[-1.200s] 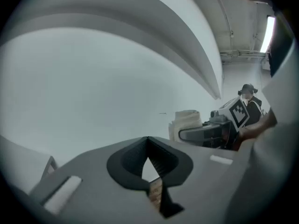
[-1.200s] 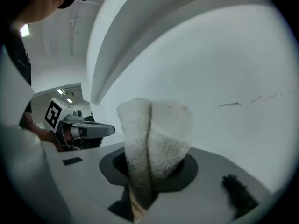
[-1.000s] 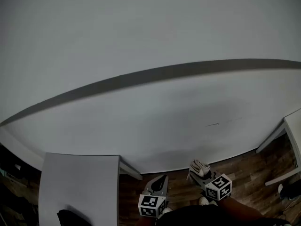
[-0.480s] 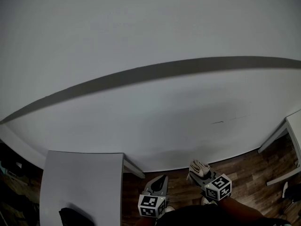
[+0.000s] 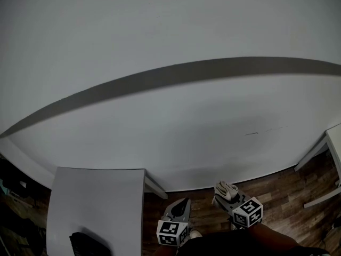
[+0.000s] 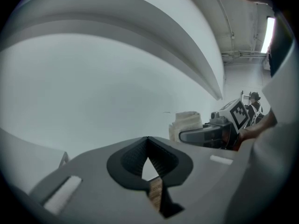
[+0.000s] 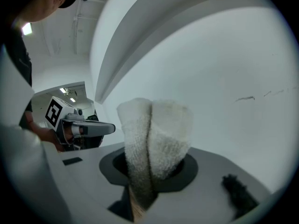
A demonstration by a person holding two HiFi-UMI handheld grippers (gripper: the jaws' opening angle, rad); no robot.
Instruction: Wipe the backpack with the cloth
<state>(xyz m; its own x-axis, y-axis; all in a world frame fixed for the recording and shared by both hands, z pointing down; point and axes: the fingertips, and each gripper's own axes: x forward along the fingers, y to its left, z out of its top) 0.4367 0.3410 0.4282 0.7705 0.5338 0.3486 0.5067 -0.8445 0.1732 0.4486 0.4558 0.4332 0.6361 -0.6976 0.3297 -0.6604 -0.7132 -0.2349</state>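
Down at the bottom edge of the head view, you hold both tools low and close to your body, over the wood floor (image 5: pixel 287 196) and facing a bare white wall (image 5: pixel 160 143). Neither is near anything to wipe, so this looks like a carry, not a wiping stroke.

Your right gripper (image 7: pixel 152 171) is clamped on the cloth (image 7: pixel 156 134). The cloth is folded double and stands up out of the jaws as a thick pad. That grip probably suits the job, since it leaves a soft bulk ahead of the jaws to press on a surface. Your left gripper (image 6: pixel 148 146) has its jaws closed tip to tip with nothing between them. It sits just beside the right one, free to steady something when needed.

The backpack is not plainly in view. A dark shape (image 5: pixel 88 244) lies at the near end of the white table (image 5: pixel 96 196) to your left, cut off by the frame. It may be the backpack, but too little shows to be sure. It is well apart from the cloth, so you would have to turn left to reach it.

By count: two grippers, one cloth, one dark shape, and two tables, the second (image 5: pixel 335 137) only a white corner at the right edge.
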